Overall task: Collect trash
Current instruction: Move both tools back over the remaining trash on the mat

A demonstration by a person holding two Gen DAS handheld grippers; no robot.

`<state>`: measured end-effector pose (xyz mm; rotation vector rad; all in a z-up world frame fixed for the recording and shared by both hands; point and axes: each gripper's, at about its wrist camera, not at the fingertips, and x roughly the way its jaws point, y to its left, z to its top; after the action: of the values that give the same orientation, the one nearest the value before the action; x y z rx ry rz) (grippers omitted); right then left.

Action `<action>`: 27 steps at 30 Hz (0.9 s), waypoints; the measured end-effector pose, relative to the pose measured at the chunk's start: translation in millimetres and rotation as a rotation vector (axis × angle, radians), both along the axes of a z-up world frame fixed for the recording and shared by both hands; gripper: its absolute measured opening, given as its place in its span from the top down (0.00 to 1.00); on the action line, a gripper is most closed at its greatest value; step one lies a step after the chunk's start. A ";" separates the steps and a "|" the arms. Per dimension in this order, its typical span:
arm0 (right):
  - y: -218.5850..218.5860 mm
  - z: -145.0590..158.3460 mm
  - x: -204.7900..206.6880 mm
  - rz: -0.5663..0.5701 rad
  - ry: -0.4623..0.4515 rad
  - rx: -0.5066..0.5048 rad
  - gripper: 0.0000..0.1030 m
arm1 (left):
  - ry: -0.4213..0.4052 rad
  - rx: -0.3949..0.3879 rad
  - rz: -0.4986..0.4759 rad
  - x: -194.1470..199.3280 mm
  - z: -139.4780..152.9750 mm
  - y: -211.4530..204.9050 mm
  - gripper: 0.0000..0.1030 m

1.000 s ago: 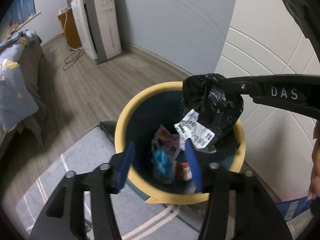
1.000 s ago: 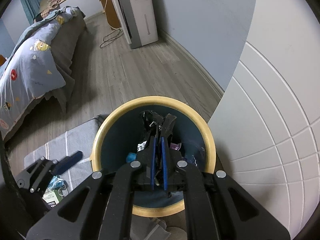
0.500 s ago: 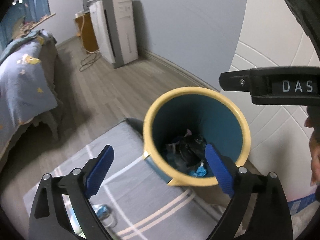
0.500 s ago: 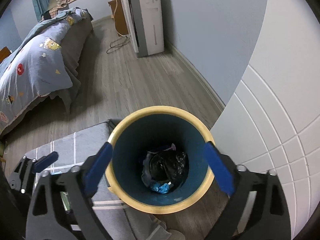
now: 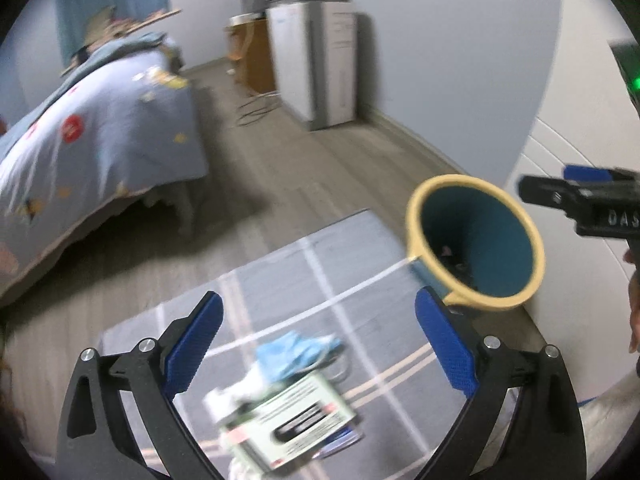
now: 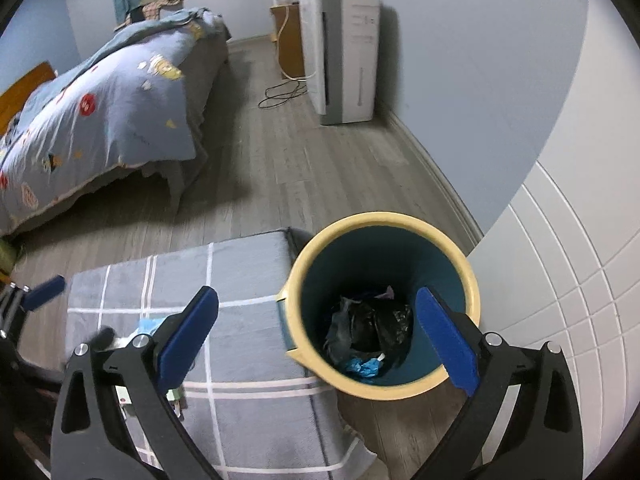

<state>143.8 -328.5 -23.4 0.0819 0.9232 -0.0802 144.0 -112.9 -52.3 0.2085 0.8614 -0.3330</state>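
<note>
There is one bin (image 6: 460, 264), with one black bag (image 6: 376, 324) inside. On the one grey rug (image 5: 288, 280) lie one blue mask (image 5: 296, 352) and one printed box (image 5: 296, 428). Far left stands one bed (image 6: 100, 108).

Soft, dim indoor light is washing both fisheye views, with a ceiling lamp glowing at eleven o'clock in the left view. Motion blur is smearing the white-and-green cardboard box (image 5: 294, 424) and blue-quilted bed (image 5: 92, 148). Black vignetting is curving every edge; the tall white appliance (image 6: 340, 56) is casting a shadow rightward.
</note>
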 end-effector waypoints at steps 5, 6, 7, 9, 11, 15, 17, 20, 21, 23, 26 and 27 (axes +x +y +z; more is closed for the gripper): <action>34.5 -4.4 -4.4 0.033 0.013 0.001 0.06 | 0.020 -0.043 0.105 -5.8 0.6 52.7 0.07; 41.6 -6.0 -4.7 0.043 0.021 0.009 0.06 | 0.019 -0.050 0.123 -8.6 0.5 63.0 0.07; 45.3 -8.2 -5.7 0.050 0.025 0.014 0.06 | 0.019 -0.051 0.132 -12.9 0.2 70.3 0.07; 57.3 -13.7 -6.5 0.066 0.039 0.013 0.06 | 0.020 -0.049 0.150 -16.4 -1.0 82.8 0.07; 73.3 -19.9 -7.3 0.088 0.053 0.003 0.06 | 0.019 -0.054 0.173 -20.2 -1.8 96.8 0.07; 97.0 -34.9 -9.7 0.122 0.080 0.012 0.06 | 0.015 -0.063 0.228 -23.0 -6.0 126.4 0.06; 111.0 -44.7 -11.0 0.144 0.091 0.020 0.06 | 0.023 -0.052 0.259 -21.8 -10.5 139.6 0.06; 126.0 -58.0 -8.9 0.175 0.102 0.025 0.06 | 0.034 -0.035 0.288 -19.1 -17.5 153.3 0.06; 128.8 -61.3 -7.4 0.179 0.104 0.019 0.06 | 0.037 -0.028 0.294 -18.2 -19.2 156.5 0.06; 136.7 -73.2 -0.9 0.197 0.125 -0.002 0.06 | 0.042 -0.019 0.303 -14.8 -23.6 163.8 0.06; 147.2 -93.4 5.3 0.215 0.178 -0.016 0.06 | 0.070 -0.027 0.312 -9.0 -33.1 172.0 0.06; 149.7 -98.7 5.7 0.218 0.191 -0.007 0.06 | 0.088 -0.027 0.315 -6.9 -38.3 175.2 0.06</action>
<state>149.5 -178.8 -122.1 -0.0343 1.1172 0.1130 137.1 62.2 -90.5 0.0311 0.9603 -0.0590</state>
